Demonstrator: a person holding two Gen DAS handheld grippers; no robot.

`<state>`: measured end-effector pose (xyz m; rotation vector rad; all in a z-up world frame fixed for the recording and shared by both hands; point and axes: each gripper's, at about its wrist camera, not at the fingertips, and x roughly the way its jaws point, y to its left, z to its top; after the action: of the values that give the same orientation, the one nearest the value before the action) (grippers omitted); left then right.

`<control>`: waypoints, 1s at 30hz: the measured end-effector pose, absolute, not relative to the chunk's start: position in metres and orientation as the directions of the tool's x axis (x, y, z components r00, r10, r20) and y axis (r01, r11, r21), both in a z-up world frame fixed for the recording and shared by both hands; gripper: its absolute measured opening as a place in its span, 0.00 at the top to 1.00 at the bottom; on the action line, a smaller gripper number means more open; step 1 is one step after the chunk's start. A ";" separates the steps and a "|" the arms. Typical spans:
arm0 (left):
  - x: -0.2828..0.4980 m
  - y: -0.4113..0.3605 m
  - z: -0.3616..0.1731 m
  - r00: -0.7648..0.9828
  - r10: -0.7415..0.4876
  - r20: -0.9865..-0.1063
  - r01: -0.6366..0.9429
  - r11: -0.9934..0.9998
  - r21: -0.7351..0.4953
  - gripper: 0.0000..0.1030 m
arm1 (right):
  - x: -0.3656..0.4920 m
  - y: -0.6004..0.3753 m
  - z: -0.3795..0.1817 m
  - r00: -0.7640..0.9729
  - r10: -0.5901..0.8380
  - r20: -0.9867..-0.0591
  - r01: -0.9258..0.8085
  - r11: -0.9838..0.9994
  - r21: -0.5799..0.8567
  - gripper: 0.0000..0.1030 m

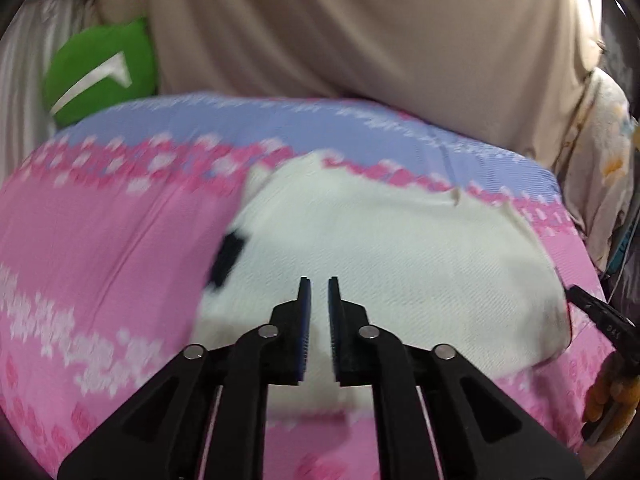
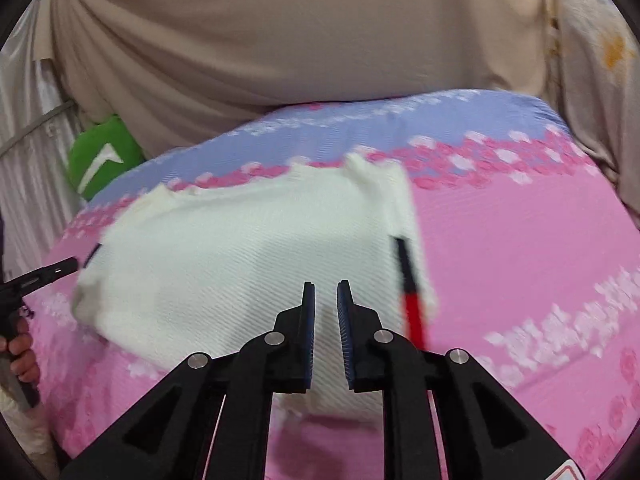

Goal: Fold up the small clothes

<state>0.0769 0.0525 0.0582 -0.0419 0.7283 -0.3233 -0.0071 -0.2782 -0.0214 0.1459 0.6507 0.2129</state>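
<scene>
Pink bedspread (image 1: 100, 240); both hand-held grippers (image 1: 319, 280) (image 2: 326, 284) hover slightly parted over white garment (image 1: 400, 248).

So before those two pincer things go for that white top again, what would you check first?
1. White knit garment lies on the pink and blue bedspread: ok.
2. Left gripper empty, narrow gap between its pads: ok.
3. Right gripper empty, also slightly apart: ok.
4. Garment lying flat: not ok, the edge by the black and red stripe looks turned over.
5. Exact hem and sleeve positions: cannot tell, the pictures are blurred.
</scene>
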 end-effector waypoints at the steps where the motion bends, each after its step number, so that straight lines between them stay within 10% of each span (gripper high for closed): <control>1: 0.084 0.040 0.057 0.691 -0.311 -0.653 0.291 0.946 -0.143 0.86 | 0.003 -0.261 -0.023 0.761 0.279 -0.586 -0.198 0.960 0.201 0.85; 7: 0.129 0.013 0.006 0.618 -0.269 -0.739 0.292 0.951 -0.102 0.84 | 0.052 -0.238 -0.064 0.664 0.322 -0.675 -0.265 0.945 0.190 1.00; 14: 0.138 0.088 0.029 0.682 -0.176 -0.710 0.142 0.984 -0.107 0.89 | 0.028 -0.380 -0.045 0.754 0.108 -0.648 0.065 0.969 0.237 1.00; 15: 0.145 0.090 0.035 0.683 -0.187 -0.706 0.141 0.982 -0.124 0.87 | 0.030 -0.382 -0.038 0.765 0.073 -0.640 0.087 0.973 0.216 0.81; 19: 0.183 0.071 0.054 0.695 -0.254 -0.672 0.178 0.967 -0.181 0.23 | 0.070 -0.361 -0.015 0.786 0.110 -0.608 0.017 0.980 0.200 0.57; 22: 0.219 0.048 0.046 0.661 -0.250 -0.708 0.185 0.968 -0.169 0.22 | 0.117 -0.343 -0.022 0.751 0.119 -0.650 -0.016 0.987 0.163 0.49; 24: 0.242 0.041 0.032 0.606 -0.263 -0.751 0.177 0.965 -0.195 0.34 | 0.144 -0.335 -0.035 0.717 0.092 -0.691 -0.010 0.992 0.122 0.46; 26: 0.255 0.038 0.021 0.566 -0.272 -0.778 0.176 0.962 -0.209 0.92 | 0.154 -0.334 -0.037 0.696 0.075 -0.714 0.003 0.994 0.107 0.69; 27: 0.256 0.039 0.021 0.567 -0.279 -0.775 0.177 0.960 -0.216 0.93 | 0.151 -0.335 -0.031 0.714 0.096 -0.694 -0.007 0.992 0.129 0.90; 30: 0.251 0.046 0.033 0.634 -0.265 -0.726 0.174 0.964 -0.200 0.93 | 0.128 -0.349 -0.002 0.815 0.105 -0.570 -0.010 0.986 0.168 0.91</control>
<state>0.2509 0.0460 0.0328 -0.1150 0.8477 -0.2514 0.1282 -0.3494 -0.0021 0.1600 0.6164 0.0616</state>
